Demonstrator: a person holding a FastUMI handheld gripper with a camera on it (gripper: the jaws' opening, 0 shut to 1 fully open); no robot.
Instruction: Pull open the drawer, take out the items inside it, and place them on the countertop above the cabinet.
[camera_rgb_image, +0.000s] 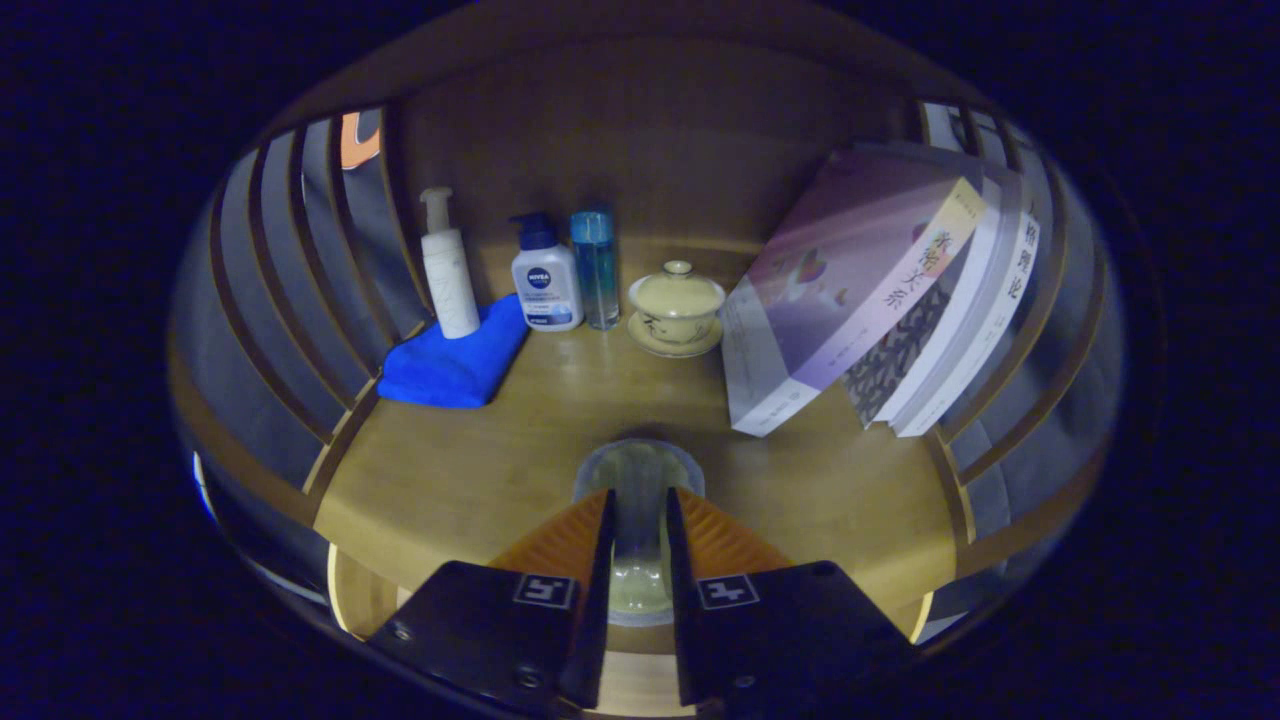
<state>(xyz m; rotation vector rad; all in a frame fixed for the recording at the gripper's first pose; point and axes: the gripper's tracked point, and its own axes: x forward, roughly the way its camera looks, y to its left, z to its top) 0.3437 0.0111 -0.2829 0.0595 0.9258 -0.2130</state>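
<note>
While our tongs (638, 520) pinch a clear, smooth glass (638, 500) between both fingers, just above the wooden countertop (450, 470), we see beyond them to the left a soft blue cloth (455, 362) under a white pump bottle (449, 268). Straight ahead stands a round lidded ceramic cup (676, 305); right of it, glossy books (860, 290) lean. Bare wood surrounds the glass.

clear glass cup (637, 470): lower body hidden between the gripper (638, 545) fingers, its base unseen | blue folded cloth (455, 362): far corner covered by the white pump bottle (449, 270) | leaning books (880, 300) at right: rear volumes mostly hidden behind the front purple one | small print on the bottles too small to tell
</note>
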